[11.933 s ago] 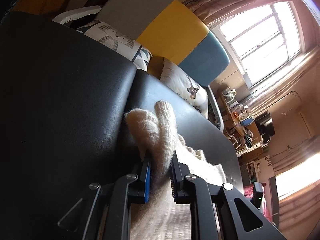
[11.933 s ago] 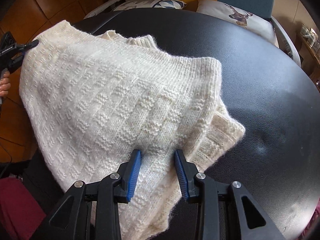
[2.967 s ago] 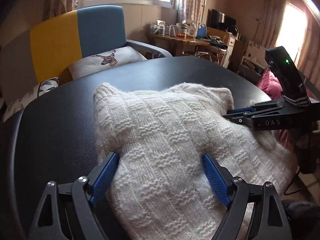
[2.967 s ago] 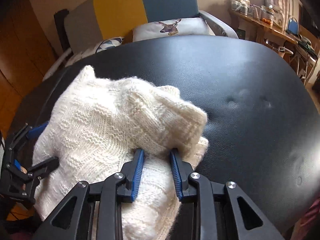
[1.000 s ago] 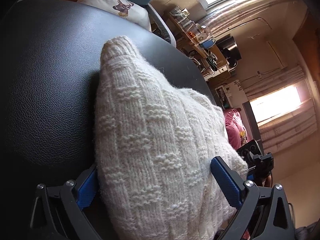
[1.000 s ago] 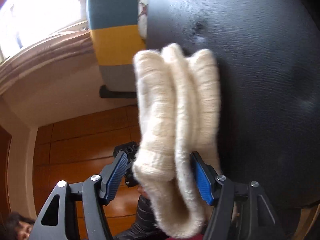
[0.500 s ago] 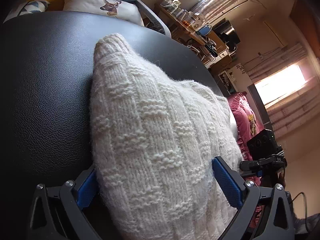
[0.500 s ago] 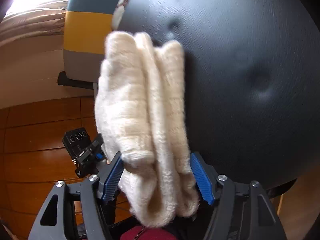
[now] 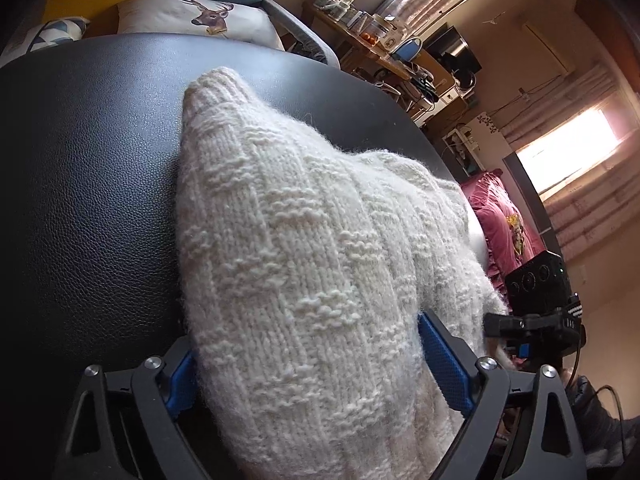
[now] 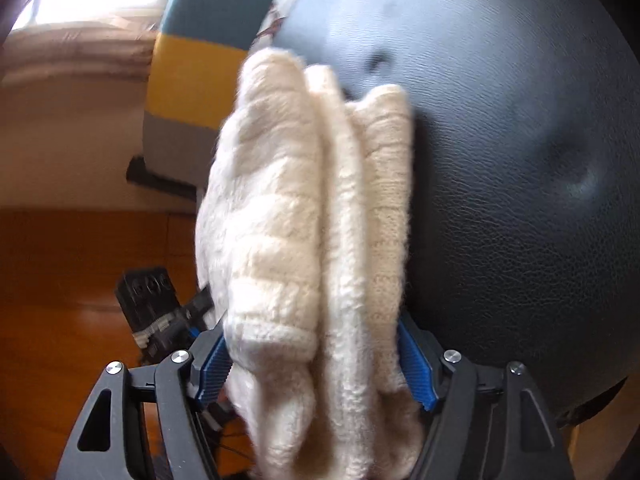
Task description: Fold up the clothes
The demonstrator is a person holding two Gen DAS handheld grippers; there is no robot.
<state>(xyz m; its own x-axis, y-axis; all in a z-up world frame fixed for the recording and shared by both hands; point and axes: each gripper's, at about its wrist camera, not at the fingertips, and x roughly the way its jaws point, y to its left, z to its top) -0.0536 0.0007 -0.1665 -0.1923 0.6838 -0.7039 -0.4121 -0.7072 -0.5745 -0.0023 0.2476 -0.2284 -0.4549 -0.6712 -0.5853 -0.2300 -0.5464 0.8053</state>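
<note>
A cream knitted sweater [image 9: 304, 264], folded into a thick bundle, lies against the black leather table [image 9: 88, 168]. My left gripper [image 9: 312, 364] has its jaws spread wide around the near end of the bundle, blue pads on both sides. My right gripper [image 10: 316, 364] clamps the stacked folded edges of the sweater [image 10: 304, 208] between its blue pads, at the edge of the table [image 10: 520, 160]. The right gripper also shows in the left wrist view [image 9: 536, 320] at the sweater's right side. The left gripper shows in the right wrist view [image 10: 160, 304], partly hidden behind the bundle.
A chair with yellow, teal and grey back [image 10: 192, 52] and a deer-print cushion [image 9: 192, 16] stand behind the table. A cluttered desk [image 9: 384, 48] and a magenta cloth [image 9: 500, 224] are at the right. Orange wooden floor [image 10: 60, 280] lies below the table's edge.
Over the last second the right gripper has swung with the folded bundle, so more table shows on its right. The left gripper stays spread around the sweater, tilting slightly.
</note>
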